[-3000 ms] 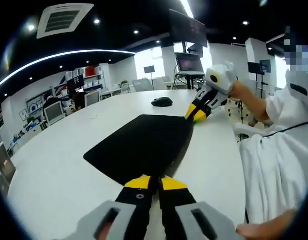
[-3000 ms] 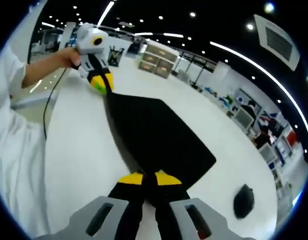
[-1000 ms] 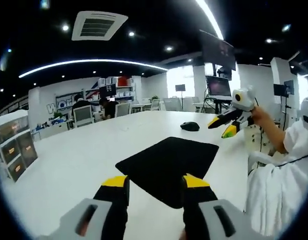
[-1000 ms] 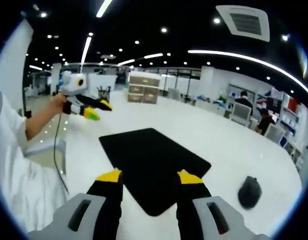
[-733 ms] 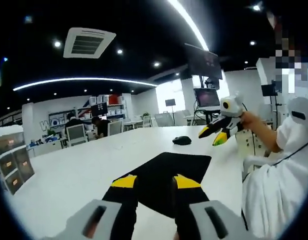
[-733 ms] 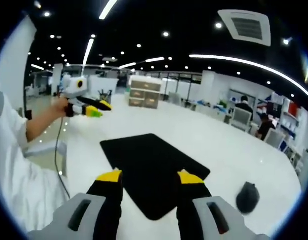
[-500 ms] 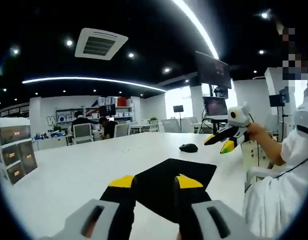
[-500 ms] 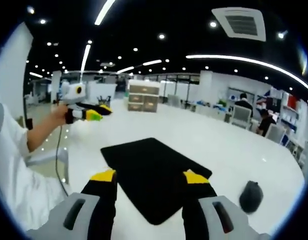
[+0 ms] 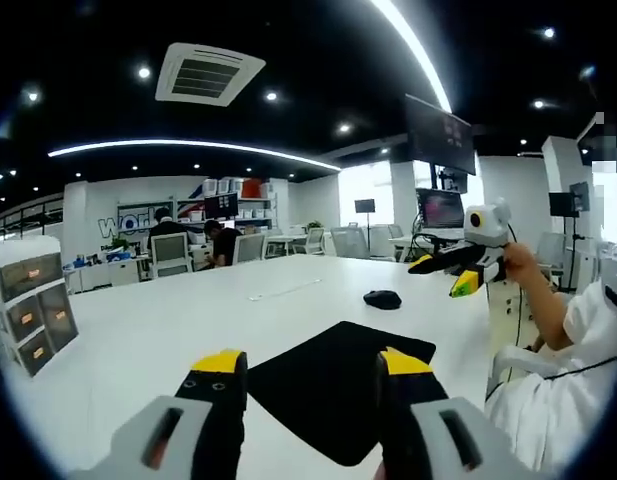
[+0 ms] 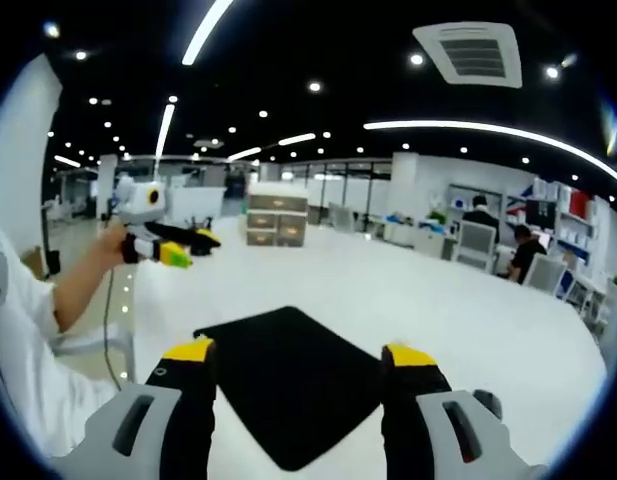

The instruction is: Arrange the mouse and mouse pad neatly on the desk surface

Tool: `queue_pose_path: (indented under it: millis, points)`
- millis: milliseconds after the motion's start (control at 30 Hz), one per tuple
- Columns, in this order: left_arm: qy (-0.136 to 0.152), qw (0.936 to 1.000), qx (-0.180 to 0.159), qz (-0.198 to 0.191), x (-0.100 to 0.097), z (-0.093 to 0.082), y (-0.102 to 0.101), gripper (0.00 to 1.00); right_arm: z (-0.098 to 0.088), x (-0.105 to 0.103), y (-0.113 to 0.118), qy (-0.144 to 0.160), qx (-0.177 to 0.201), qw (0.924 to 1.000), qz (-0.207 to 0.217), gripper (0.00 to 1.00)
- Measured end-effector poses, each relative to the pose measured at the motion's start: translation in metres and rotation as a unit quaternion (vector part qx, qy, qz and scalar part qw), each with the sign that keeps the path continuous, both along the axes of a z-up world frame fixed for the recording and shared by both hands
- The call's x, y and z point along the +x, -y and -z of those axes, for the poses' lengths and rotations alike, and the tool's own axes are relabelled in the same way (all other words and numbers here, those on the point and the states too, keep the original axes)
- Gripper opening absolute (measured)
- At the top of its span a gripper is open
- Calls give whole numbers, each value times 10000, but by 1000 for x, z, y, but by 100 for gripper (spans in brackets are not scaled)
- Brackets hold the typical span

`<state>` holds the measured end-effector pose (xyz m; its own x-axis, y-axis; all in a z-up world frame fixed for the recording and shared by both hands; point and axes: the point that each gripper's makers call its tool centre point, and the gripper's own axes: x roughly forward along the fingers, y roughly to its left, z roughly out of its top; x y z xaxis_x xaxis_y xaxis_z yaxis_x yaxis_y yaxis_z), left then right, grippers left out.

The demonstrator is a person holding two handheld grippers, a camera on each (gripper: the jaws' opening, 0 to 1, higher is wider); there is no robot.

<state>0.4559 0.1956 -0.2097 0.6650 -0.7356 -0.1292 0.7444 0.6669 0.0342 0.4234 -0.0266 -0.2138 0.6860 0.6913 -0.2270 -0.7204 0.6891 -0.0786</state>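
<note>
A black mouse pad (image 9: 333,385) lies flat on the white desk (image 9: 138,340), just beyond my left gripper (image 9: 310,364), whose yellow-tipped jaws stand wide open and hold nothing. The black mouse (image 9: 382,299) sits further off, past the pad's far corner. My right gripper (image 9: 438,277) hangs in the air at the right in a hand, its jaws parted. In the right gripper view the mouse pad (image 10: 283,380) lies between and beyond the open jaws of the right gripper (image 10: 298,353). The left gripper (image 10: 195,250) floats at the left, above the desk edge.
A person's white sleeve (image 9: 578,330) and forearm (image 10: 73,285) run along the near desk edge. Drawer units (image 10: 273,225) stand past the desk's far end, and another drawer unit (image 9: 28,310) stands at the left. Office chairs, seated people and a monitor (image 9: 440,207) are in the background.
Three seconds ago both grippers were shut on opposite corners of the pad. They have let go, lifted and drawn back. The pad now lies flat, and both pairs of jaws stand wider than half a second ago.
</note>
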Motion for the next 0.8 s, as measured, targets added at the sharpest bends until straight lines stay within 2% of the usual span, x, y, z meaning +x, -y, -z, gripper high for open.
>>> queue_pose_path:
  millis: [100, 233, 267, 333, 400, 500, 633, 767, 800]
  points:
    - [-46, 10000, 31, 9, 0, -9, 2, 54, -16, 2, 6, 80, 101, 9999, 69, 67]
    - [-81, 10000, 31, -13, 1, -18, 3, 56, -26, 4, 11, 109, 98, 9998, 157, 69]
    - [46, 9999, 131, -77, 3, -23, 2, 56, -31, 4, 14, 167, 89, 9997, 185, 69]
    - [89, 9997, 174, -131, 3, -29, 1, 56, -43, 4, 16, 332, 174, 9991, 214, 68]
    - [133, 9999, 65, -64, 0, -37, 2, 56, -59, 3, 17, 619, 408, 9971, 172, 66]
    - [241, 9996, -147, -46, -4, -51, -3, 59, -70, -1, 20, 717, 597, 9955, 166, 69]
    - [358, 9984, -443, -30, -11, -69, -13, 62, -68, -7, 26, 823, 439, 9954, 210, 75]
    - [402, 9981, -455, -59, -16, -72, -17, 62, -67, -10, 31, 819, 597, 9946, 221, 77]
    - [399, 9980, -480, -52, -17, -72, -16, 62, -66, -8, 34, 703, 548, 9955, 310, 78]
